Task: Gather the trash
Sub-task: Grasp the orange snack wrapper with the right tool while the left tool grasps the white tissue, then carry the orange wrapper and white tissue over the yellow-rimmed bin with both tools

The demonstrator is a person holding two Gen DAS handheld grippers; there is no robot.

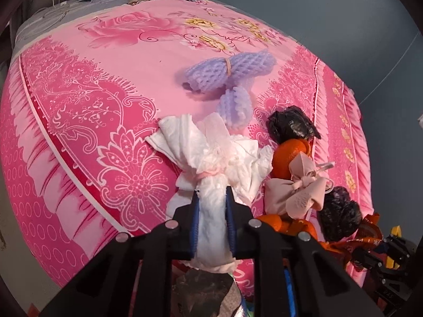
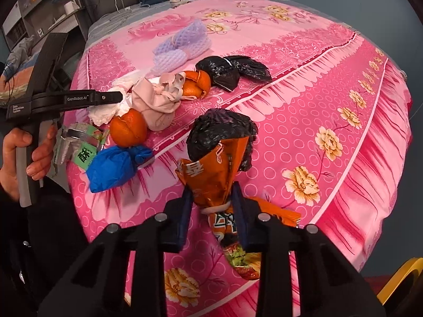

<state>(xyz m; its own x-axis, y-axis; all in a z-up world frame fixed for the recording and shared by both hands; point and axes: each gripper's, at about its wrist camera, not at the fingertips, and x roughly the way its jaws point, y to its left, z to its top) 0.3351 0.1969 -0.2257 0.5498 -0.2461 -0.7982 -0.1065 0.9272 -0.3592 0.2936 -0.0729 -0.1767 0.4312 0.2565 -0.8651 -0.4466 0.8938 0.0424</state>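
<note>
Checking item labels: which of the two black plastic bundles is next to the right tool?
The black bundle touching the orange wrapper held by the right tool; the other black bundle lies farther off, beside orange peel.

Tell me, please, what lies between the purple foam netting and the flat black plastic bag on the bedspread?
Nothing: in the right wrist view, only bare pink bedspread separates the purple foam netting from the black plastic bag.
</note>
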